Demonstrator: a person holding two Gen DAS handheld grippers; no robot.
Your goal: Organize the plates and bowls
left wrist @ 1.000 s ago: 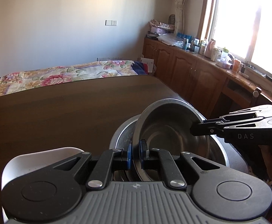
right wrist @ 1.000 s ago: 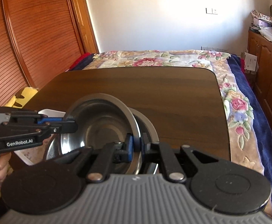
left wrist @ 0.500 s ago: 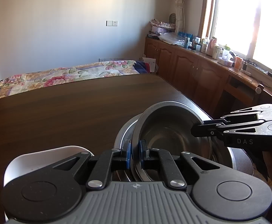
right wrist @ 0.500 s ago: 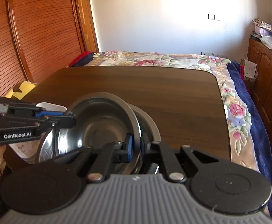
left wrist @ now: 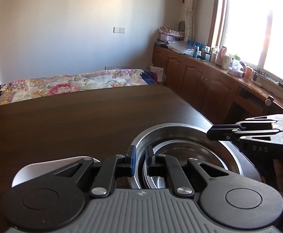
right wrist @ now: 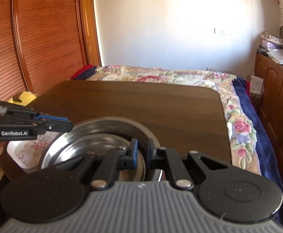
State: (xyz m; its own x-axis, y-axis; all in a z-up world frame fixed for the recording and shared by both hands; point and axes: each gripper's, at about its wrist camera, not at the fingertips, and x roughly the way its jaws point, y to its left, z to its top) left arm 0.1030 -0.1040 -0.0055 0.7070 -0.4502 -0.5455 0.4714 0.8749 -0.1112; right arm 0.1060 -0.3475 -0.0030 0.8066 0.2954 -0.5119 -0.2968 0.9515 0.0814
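A steel bowl sits nested in a larger steel bowl on the dark wooden table. My left gripper straddles the bowl's near-left rim with its jaws a little apart. In the right wrist view the same steel bowl shows, and my right gripper straddles its right rim, jaws also a little apart. Each gripper shows in the other's view, at the opposite rim. A white floral dish lies left of the bowls; it also shows in the left wrist view.
The table's right edge is close to the bowls. A bed with a floral cover lies beyond the table. Wooden cabinets with clutter run along the right wall under a window. A wooden sliding door is at the left.
The tilted steel bowl has come down level into the larger bowl. Both grippers' jaws have parted slightly on its rim, and both have dropped lower.
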